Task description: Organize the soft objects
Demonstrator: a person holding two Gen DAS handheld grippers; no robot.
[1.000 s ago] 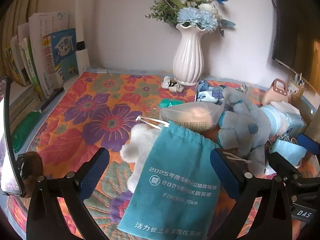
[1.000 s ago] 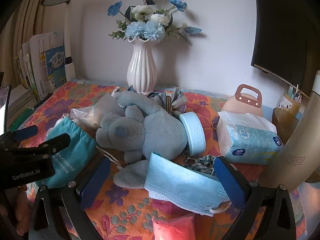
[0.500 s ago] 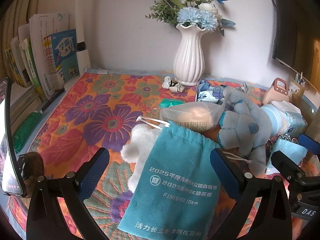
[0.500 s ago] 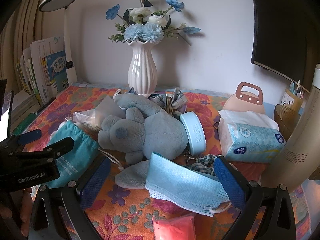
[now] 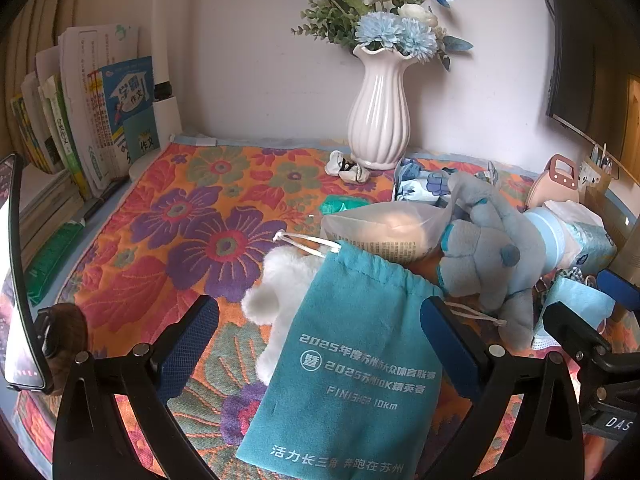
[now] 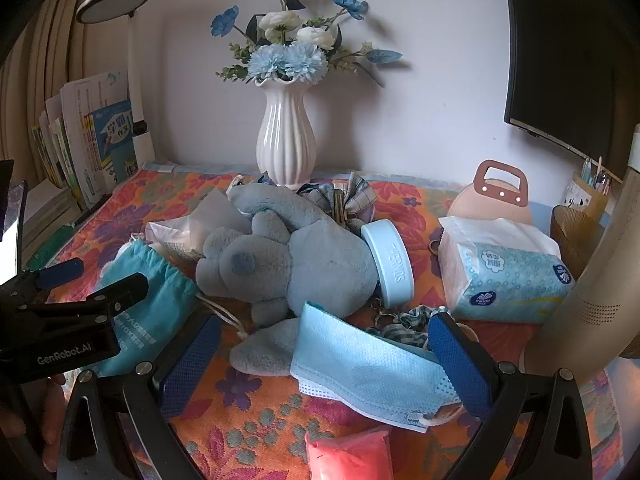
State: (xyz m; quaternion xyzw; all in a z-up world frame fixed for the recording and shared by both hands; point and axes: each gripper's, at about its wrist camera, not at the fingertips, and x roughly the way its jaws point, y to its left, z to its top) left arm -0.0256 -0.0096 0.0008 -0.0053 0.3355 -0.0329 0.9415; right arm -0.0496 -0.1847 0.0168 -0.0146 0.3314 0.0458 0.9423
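A teal drawstring bag (image 5: 352,364) lies on the floral cloth, between the open fingers of my left gripper (image 5: 320,336); it also shows in the right wrist view (image 6: 148,284). A white fluffy toy (image 5: 276,292) lies partly under it. A grey-blue plush elephant (image 6: 288,260) lies in the middle, also in the left wrist view (image 5: 488,256). A light blue face mask (image 6: 360,364) lies between the open fingers of my right gripper (image 6: 324,364), untouched. A pink soft packet (image 6: 348,454) sits at the front.
A white vase with blue flowers (image 5: 378,120) stands at the back. Books (image 5: 100,108) stand at the left. A clear plastic bag (image 5: 384,232), a blue round lid (image 6: 390,268), a tissue pack (image 6: 504,272) and a beige cylinder (image 6: 592,280) crowd the right side.
Both views have risen and drawn back a little. The objects on the cloth have not moved, and both grippers stay open.
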